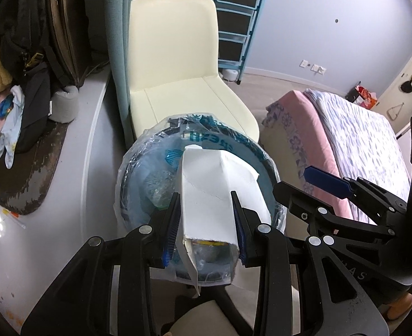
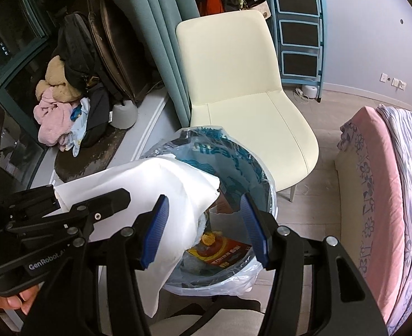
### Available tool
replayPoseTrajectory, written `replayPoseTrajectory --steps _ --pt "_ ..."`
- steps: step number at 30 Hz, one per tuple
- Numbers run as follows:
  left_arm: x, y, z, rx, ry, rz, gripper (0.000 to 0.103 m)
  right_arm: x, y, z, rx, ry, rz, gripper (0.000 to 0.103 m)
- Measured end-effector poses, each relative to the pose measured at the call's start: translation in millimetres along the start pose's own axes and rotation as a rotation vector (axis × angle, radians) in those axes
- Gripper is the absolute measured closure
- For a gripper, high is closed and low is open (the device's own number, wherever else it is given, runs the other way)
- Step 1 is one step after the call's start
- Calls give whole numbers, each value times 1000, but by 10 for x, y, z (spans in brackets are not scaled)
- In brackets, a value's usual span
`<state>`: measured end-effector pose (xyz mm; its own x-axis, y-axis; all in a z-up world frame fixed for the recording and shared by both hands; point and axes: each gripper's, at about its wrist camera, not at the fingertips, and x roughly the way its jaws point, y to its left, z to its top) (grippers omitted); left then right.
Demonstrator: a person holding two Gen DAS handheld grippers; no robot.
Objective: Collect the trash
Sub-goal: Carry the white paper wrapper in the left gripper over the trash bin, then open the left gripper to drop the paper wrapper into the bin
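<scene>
Over the trash bin (image 1: 138, 173), which sits on the floor just in front of the cream chair (image 1: 172, 64), the left gripper (image 1: 204, 204) holds a white paper box (image 1: 208, 193). Its two fingers are squeezed on the box, one at the 9 o'clock side and one at the 3 o'clock side. The box is long, and its long way runs from 6 o'clock up to 12 o'clock in the left view. The torn open end points back at the camera, and the pointy closed end points away, out over the bin. The bin has a clear and blue bag (image 2: 228, 151) in it, with some wrappers already down inside. The right gripper (image 2: 206, 224) hangs near the bin too, at about 3 o'clock from the left one. Its blue fingers are spread wide and hold nothing. I think the step now is dropping the box in. To do it well, keep the box right above the middle of the bin, tip the far end down, then let the fingers go slowly so it does not land on the rim and fall out
</scene>
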<state>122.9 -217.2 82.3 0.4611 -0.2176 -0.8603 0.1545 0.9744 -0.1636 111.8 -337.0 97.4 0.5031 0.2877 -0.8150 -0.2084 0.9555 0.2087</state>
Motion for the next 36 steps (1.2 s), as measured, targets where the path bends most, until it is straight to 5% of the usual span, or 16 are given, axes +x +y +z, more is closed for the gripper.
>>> replayPoseTrajectory --steps 12,20,36 --pt "-11 75 13 -26 5 -2 69 10 46 3 -16 -3 5 51" --pt "-60 204 3 -108 24 -9 50 -33 67 5 -4 -23 -4 51" --pt "-169 426 -202 -160 23 24 46 -1 209 -85 -28 0 0 51"
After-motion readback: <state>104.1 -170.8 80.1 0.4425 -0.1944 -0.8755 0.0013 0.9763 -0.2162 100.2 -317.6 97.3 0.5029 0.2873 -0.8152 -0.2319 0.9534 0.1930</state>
